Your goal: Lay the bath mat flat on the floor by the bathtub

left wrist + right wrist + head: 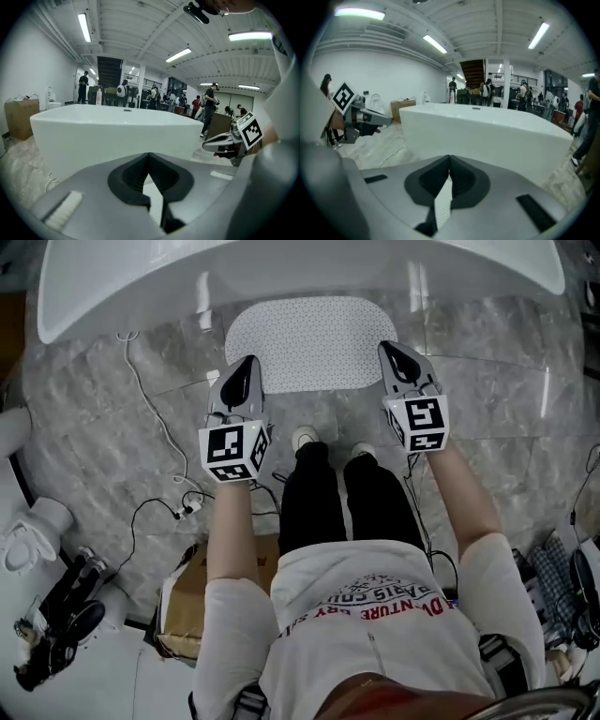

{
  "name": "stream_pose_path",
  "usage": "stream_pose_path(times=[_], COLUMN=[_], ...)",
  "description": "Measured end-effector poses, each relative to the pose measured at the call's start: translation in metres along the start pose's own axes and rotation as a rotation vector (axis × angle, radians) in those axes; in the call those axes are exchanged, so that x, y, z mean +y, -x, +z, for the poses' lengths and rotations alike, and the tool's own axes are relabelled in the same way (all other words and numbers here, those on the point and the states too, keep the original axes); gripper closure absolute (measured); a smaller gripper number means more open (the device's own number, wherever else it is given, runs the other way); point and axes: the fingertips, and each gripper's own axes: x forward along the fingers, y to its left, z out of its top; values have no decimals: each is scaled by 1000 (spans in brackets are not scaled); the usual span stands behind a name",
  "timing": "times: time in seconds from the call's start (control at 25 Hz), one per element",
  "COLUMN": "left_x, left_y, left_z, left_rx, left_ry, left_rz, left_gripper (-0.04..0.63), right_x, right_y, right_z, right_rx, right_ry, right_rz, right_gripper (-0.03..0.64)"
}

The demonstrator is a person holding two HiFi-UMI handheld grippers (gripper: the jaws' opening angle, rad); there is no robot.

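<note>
The white dotted bath mat (314,338) lies spread flat on the marble floor, right against the white bathtub (281,268). My left gripper (246,367) hovers over the mat's near left corner, and my right gripper (392,351) over its near right corner. Both are shut, tips touching, with nothing held. In the left gripper view the closed jaws (148,154) face the tub wall (117,131), and a strip of mat (154,192) shows below through the gap. The right gripper view shows the same: closed jaws (449,157), tub (487,131), mat (443,197).
The person's feet (305,439) stand just behind the mat's near edge. A white cable (155,418) trails over the floor at the left. A cardboard box (187,592) sits behind the left leg. White fixtures (28,531) stand at the far left. People stand far behind the tub.
</note>
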Motion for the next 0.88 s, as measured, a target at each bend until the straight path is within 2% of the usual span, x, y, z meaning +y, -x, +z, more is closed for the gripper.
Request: stream_pose_path(times=[0.2,0.44,0.56,0.64,0.88], left_x=[-40,-72,-76,-77,-76], left_y=[78,152,193,218,271], left_z=[126,258,299,323,392], left_rx=[-79,-226,-232,-244,-360], left_ry=[-36,-122,-116,-139,-189], left_rz=[-61,-111,-106,-94,-59], left_gripper=[584,584,583,583,583], right_x=[13,32,39,40,48], right_y=[91,169,208,228,282], right_z=[124,241,286,318,396], right_rx=[-106,-218,-242,-275,-395], right_ry=[-33,-5,-28,-29,64], right_rz=[-17,-5,-31,-46,-51], right_gripper=[606,606,606,606,606])
